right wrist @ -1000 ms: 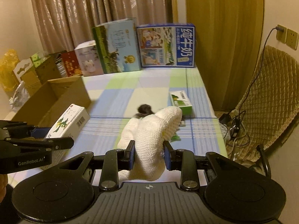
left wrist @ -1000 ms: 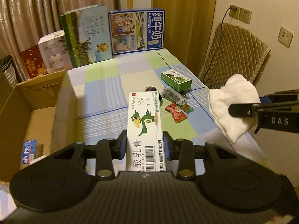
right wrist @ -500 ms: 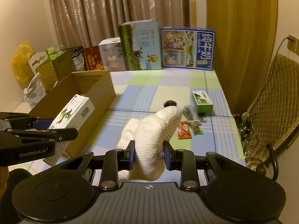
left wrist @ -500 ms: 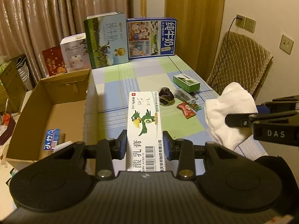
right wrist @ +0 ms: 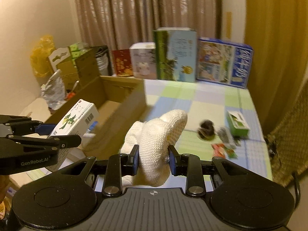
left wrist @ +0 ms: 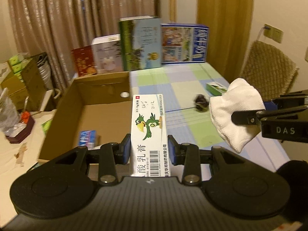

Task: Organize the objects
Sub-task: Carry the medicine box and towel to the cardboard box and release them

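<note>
Checked tablecloth (left wrist: 184,80), cardboard box (left wrist: 100,104) at left edge. Left gripper (left wrist: 149,148) clamped on ointment carton (left wrist: 148,127) (parrot logo); right gripper (right wrist: 154,158) pinching white cloth (right wrist: 156,136), both approx. mid-air.

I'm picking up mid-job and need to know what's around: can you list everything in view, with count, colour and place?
ointment box: 1, white with green bird, held over the carton's edge
cloth: 1, white, held over the table
cardboard carton: 1, brown, open, left of the table
small blue box: 1, inside the carton
table: 1, green, blue and white checked cover
green box: 1, on the table, right side
dark lump: 1, on the table, blurred
wrappers: a few, red and green, near the lump
large boxes: 4, red, white, green, blue, along the far edge
chair: 1, tan quilted, right
curtains: brown, behind
left gripper: black, shut on the ointment box
right gripper: black, shut on the cloth
</note>
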Tool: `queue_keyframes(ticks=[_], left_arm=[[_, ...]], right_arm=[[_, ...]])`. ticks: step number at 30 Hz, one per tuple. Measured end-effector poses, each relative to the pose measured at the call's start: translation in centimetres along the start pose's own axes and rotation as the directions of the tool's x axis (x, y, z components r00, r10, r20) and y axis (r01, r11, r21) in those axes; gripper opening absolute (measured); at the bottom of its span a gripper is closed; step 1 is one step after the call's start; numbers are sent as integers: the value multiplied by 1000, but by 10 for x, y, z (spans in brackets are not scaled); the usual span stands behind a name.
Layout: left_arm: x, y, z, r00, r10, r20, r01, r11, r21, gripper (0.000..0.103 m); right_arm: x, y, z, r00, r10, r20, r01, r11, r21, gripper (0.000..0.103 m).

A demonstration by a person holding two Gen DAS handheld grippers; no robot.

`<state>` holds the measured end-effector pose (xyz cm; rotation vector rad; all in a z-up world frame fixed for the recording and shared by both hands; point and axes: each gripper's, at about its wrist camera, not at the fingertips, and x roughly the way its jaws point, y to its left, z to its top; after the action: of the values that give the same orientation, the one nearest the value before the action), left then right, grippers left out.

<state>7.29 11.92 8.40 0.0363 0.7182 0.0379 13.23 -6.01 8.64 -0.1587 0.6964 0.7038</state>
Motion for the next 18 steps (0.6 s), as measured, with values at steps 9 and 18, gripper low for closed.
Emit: queue_keyframes(ticks=[9, 18], left_arm=[[10, 74, 7, 994, 104, -20, -105, 994, -33, 33], [44, 127, 14, 987, 148, -60, -151, 988, -45, 33]], right_arm=[[50, 50, 33, 994, 113, -11, -114, 991, -71, 28], [106, 80, 60, 983, 174, -49, -178, 979, -99, 28]])
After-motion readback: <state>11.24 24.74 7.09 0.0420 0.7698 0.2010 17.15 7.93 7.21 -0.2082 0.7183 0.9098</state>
